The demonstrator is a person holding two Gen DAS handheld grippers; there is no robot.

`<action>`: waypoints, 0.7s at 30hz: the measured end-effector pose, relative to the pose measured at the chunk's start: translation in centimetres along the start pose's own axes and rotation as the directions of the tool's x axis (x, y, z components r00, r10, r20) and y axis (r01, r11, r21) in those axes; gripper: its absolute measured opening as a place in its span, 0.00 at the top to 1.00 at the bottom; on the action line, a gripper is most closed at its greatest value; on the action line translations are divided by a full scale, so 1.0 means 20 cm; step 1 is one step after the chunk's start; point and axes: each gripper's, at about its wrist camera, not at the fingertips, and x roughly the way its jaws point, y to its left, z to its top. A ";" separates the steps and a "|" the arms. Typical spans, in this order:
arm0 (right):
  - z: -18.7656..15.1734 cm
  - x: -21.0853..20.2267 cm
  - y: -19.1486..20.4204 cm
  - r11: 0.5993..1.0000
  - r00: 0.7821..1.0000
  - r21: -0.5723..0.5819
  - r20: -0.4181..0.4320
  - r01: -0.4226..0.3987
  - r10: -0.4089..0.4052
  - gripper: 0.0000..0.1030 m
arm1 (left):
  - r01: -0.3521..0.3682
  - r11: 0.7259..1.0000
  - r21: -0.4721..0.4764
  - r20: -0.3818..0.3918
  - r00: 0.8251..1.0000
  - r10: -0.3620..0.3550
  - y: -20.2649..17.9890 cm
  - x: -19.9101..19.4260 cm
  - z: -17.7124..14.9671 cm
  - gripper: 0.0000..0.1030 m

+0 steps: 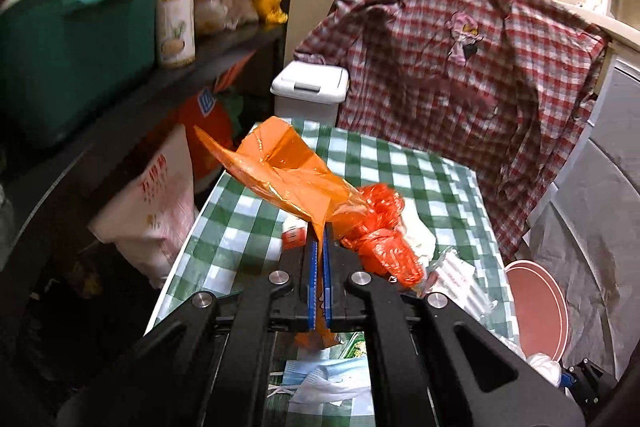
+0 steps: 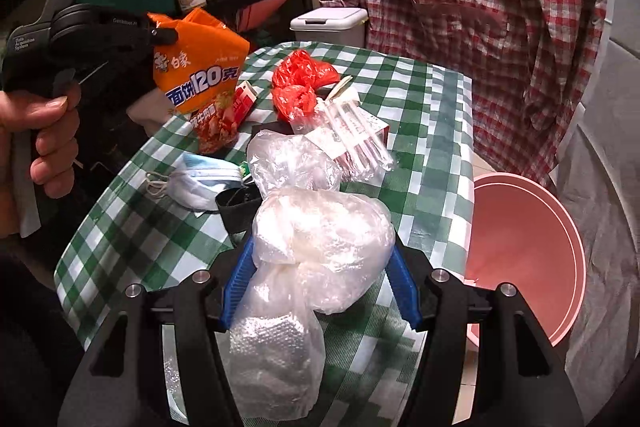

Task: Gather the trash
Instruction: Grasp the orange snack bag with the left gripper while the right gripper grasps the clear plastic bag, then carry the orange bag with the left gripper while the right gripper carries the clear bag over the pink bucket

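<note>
My left gripper (image 1: 320, 231) is shut on an orange noodle wrapper (image 1: 280, 171) and holds it above the green checked table (image 1: 240, 219). The right wrist view shows that gripper (image 2: 160, 35) at upper left with the wrapper (image 2: 200, 67) hanging from it. My right gripper (image 2: 320, 259) is shut on a clear plastic bag (image 2: 320, 239), its blue fingers (image 2: 240, 279) pressed into both sides. On the table lie a red plastic bag (image 2: 300, 83), a blue face mask (image 2: 204, 183), a pack of white straws (image 2: 356, 135) and a small red carton (image 2: 244, 103).
A pink bin (image 2: 520, 251) stands on the floor right of the table. A white lidded bin (image 2: 328, 23) stands behind the table. A plaid shirt (image 2: 480, 7) hangs at the back. Shelves with a teal box (image 1: 80, 47) and a jar are at the left.
</note>
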 end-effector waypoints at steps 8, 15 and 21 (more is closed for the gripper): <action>0.02 -0.15 -0.02 1.000 0.998 0.006 0.066 0.011 -0.012 0.42 | -0.008 0.999 0.034 0.082 0.997 0.005 -0.09 -0.15 0.03 0.98; 0.09 -0.28 -0.10 0.996 0.987 0.005 0.134 0.084 -0.084 0.42 | 0.024 0.999 0.046 0.132 0.991 -0.030 -0.20 -0.25 0.04 0.98; 0.19 -0.43 -0.21 0.989 0.973 0.022 0.180 0.144 -0.145 0.42 | 0.059 0.997 0.053 0.149 0.987 -0.066 -0.30 -0.28 0.05 0.98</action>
